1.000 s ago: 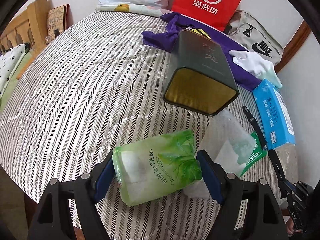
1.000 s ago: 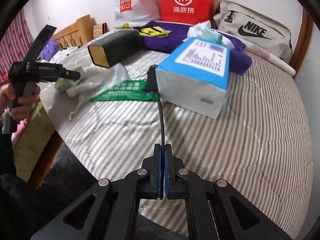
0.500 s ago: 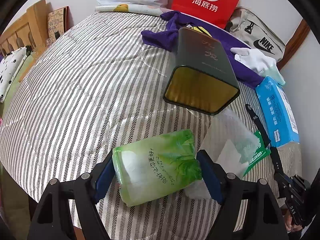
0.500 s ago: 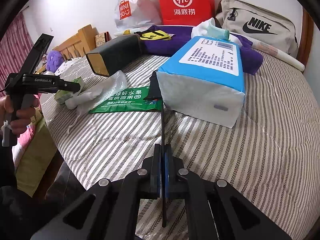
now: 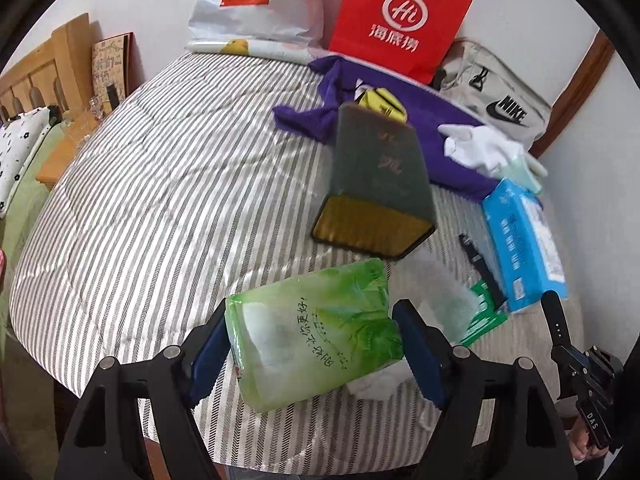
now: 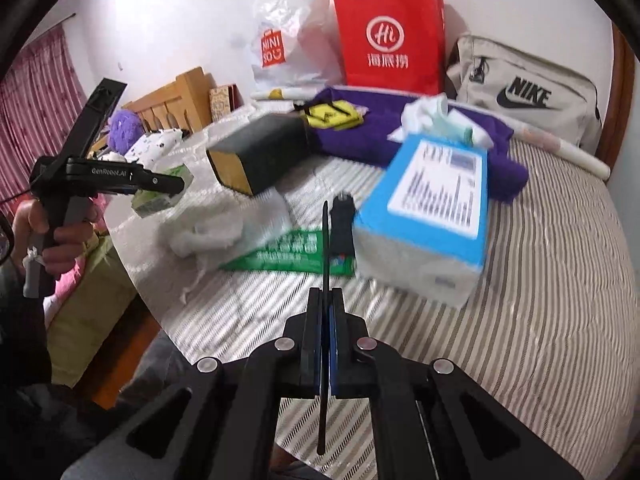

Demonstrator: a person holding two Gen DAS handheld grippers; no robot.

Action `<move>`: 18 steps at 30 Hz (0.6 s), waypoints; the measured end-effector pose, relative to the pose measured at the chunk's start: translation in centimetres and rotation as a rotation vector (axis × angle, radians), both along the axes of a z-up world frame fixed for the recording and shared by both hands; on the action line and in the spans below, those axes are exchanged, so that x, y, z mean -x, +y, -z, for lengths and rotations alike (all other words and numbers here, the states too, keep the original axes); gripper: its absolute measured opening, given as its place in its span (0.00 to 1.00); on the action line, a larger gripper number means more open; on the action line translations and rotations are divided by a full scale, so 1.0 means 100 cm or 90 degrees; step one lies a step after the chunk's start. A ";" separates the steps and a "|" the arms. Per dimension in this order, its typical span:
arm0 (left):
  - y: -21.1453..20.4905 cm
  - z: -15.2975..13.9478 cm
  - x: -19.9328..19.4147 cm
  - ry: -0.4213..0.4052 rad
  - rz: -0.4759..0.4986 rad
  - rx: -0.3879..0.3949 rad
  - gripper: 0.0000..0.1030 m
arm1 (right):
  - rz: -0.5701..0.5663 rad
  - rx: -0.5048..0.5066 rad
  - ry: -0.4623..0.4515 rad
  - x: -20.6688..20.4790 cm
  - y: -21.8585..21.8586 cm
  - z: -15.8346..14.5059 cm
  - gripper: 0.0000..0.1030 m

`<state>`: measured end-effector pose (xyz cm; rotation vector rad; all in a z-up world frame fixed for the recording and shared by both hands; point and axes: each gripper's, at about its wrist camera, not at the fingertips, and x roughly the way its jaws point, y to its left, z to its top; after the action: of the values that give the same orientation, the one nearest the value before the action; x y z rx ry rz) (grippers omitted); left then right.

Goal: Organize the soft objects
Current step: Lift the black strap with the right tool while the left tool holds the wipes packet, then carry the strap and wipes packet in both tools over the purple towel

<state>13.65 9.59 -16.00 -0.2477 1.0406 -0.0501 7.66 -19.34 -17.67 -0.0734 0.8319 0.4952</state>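
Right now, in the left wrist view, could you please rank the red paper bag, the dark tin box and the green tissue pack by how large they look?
1. Dark tin box and green tissue pack: too alike to rank, and the pack sits nearest the camera.
2. Red paper bag: slightly smaller, though farthest away and cut by the frame edge.

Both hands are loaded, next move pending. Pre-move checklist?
1. Left tongs gripping green tissue pack on both sides: ok.
2. Right tongs shut on black strap: ok.
3. Strap's far end free of the blue tissue pack: cannot tell, blurred.
4. Dark tin open end unobstructed: ok.
5. Loose clear wrap clear of the green pack: not ok, touching.
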 end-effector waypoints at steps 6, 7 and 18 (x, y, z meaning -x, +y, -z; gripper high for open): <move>-0.004 -0.024 -0.014 -0.023 0.021 -0.010 0.75 | 0.003 0.007 -0.030 -0.020 0.003 -0.028 0.03; -0.005 -0.028 -0.017 -0.025 0.022 -0.013 0.75 | 0.005 0.006 -0.034 -0.024 0.003 -0.032 0.03; -0.015 -0.046 -0.060 -0.031 0.045 -0.008 0.75 | 0.045 0.018 -0.075 -0.087 0.002 -0.064 0.03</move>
<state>19.63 8.07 -11.40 -0.1968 1.0010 -0.1130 16.36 -19.17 -11.23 -0.0980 0.7243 0.4091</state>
